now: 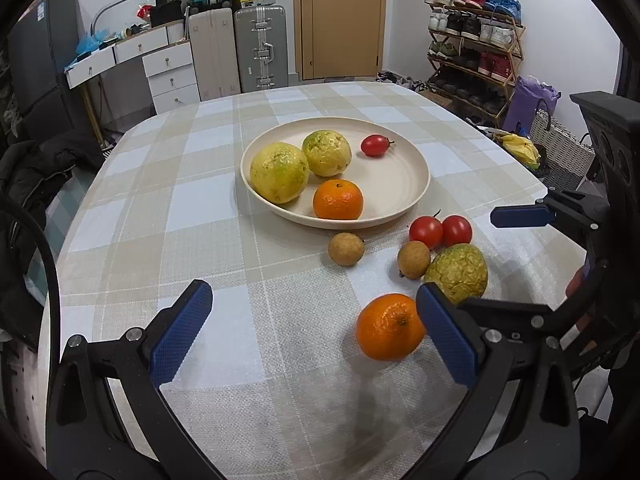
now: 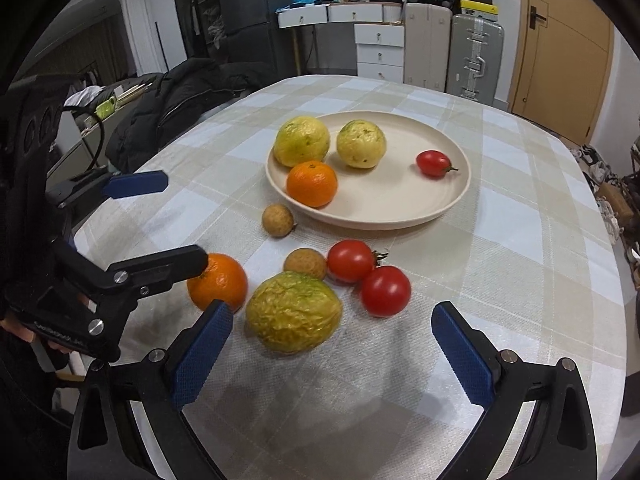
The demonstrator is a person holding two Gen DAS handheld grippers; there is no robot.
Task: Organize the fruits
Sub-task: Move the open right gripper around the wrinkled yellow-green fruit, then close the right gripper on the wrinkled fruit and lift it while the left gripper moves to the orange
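Your left gripper (image 1: 316, 336), wide open and empty, has the loose orange (image 1: 390, 327) just outside its right finger; shift right. Your right gripper (image 2: 332, 350) is open and empty too.

A desk (image 1: 132, 216) under a beige and pale blue checked cloth is carrying a cream plate (image 1: 404, 184). Lying straight on the cloth near the plate are two brown longans (image 1: 346, 249) (image 1: 413, 259), two red tomatoes (image 1: 425, 231) (image 1: 457, 230) touching each other, a wrinkled yellow-green fruit (image 1: 458, 273) and an orange (image 1: 388, 327).
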